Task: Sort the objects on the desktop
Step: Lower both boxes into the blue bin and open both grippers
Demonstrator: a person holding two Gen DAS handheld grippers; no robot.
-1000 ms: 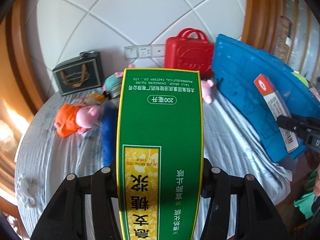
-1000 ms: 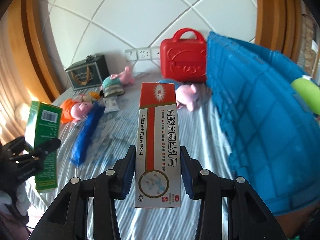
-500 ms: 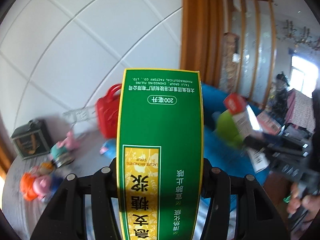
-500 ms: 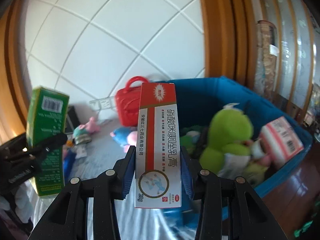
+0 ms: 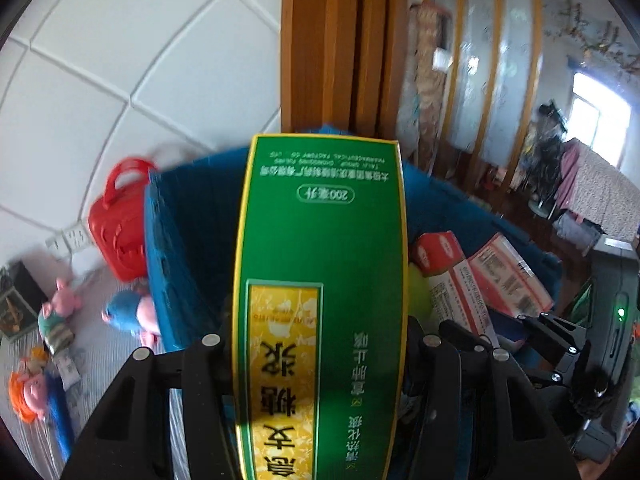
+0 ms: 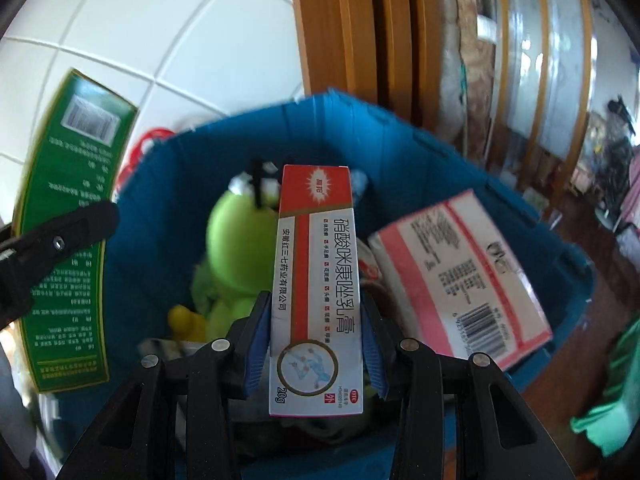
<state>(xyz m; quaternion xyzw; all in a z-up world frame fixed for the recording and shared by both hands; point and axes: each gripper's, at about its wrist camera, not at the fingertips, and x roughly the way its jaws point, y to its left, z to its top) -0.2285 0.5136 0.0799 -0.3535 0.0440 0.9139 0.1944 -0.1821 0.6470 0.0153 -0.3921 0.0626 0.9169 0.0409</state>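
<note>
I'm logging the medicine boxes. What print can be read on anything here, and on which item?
"200毫升", upside down: green box in left gripper.
"硝酸咪康唑乳膏", "20g": red and white box in right gripper.
Pink box in blue bin: barcode digits and print too blurred.

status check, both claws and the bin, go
Left claw shut on green box. Right claw shut on red-white box. Both above blue bin; frog plush, pink box inside.

A home room; plush toys [image 5: 60, 316] on the desk [image 5: 104, 360] left of a blue bin [image 5: 180, 248]; wood-framed doors [image 5: 344, 48] behind it.
</note>
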